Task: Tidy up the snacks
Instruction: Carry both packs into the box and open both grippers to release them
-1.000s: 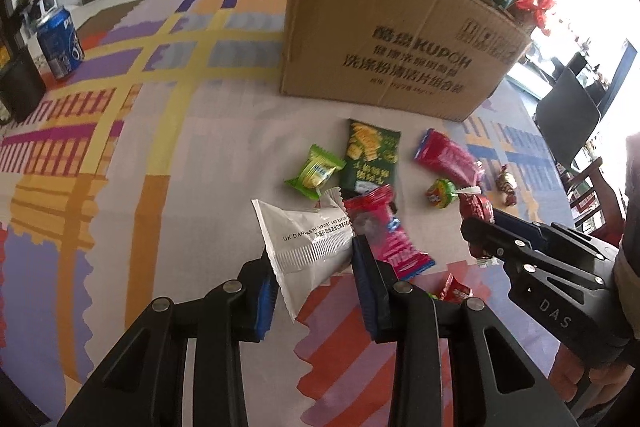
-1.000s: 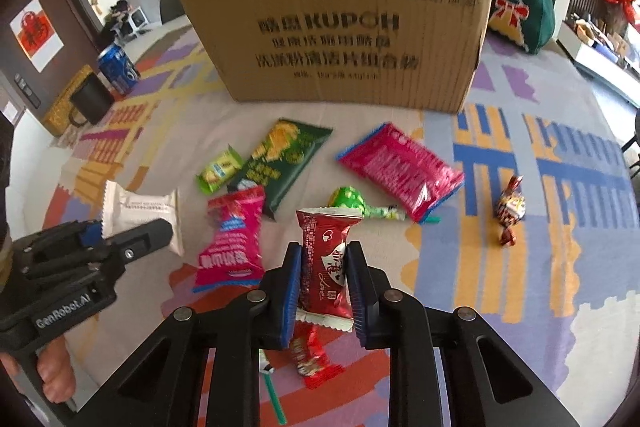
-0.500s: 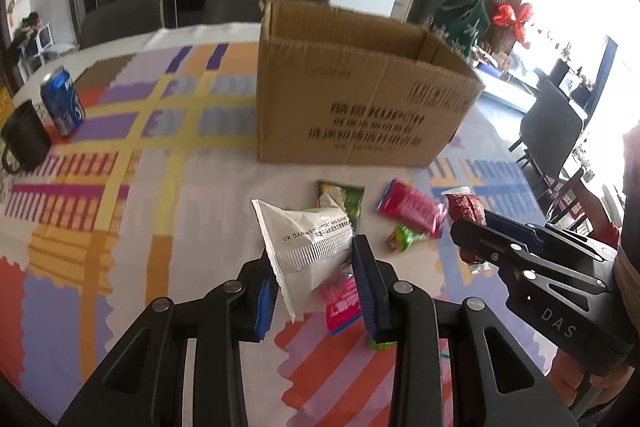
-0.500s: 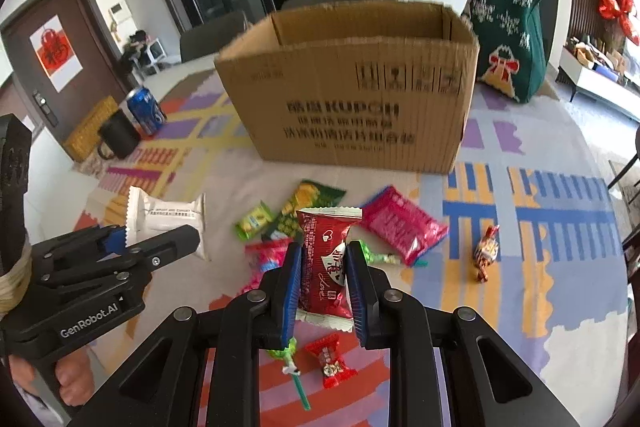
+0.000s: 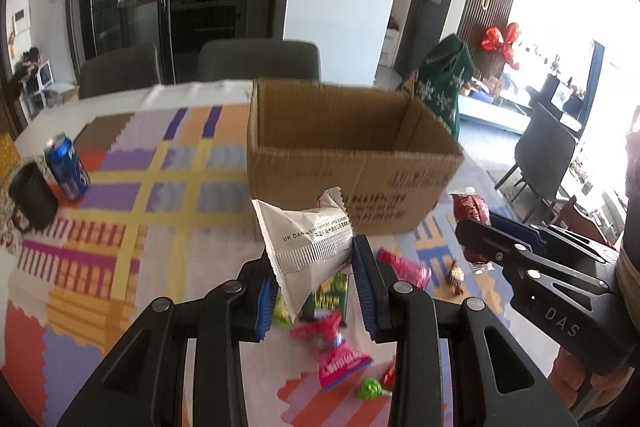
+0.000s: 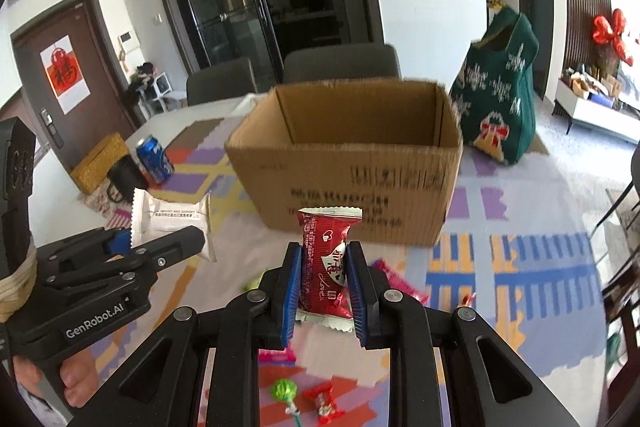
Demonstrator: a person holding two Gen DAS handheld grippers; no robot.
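White packet: I have the white packet [image 5: 308,243] pinched between the blue pads of my left tool [image 5: 316,291]; it is lifted off the bench, tilted, its crimped top edge against the box's near wall in view
Red packet: my right tool [image 6: 323,291] is pressed onto the red packet [image 6: 326,259]; it stands upright, clear of the bench
Cardboard box: the cardboard box [image 5: 352,151] stands open-topped just beyond both packets; I see a bare inner wall and no flaps over the rim
Loose snacks: a pink packet [image 5: 340,355], a green lollipop [image 6: 284,391] and a small red sweet [image 6: 324,403] lie on the bench [image 5: 120,227] under my tools
Left edge: a blue can [image 5: 67,167] beside a black mug [image 5: 32,203], well apart from the box
Right side: a green bag [image 6: 500,107] near the box's right corner
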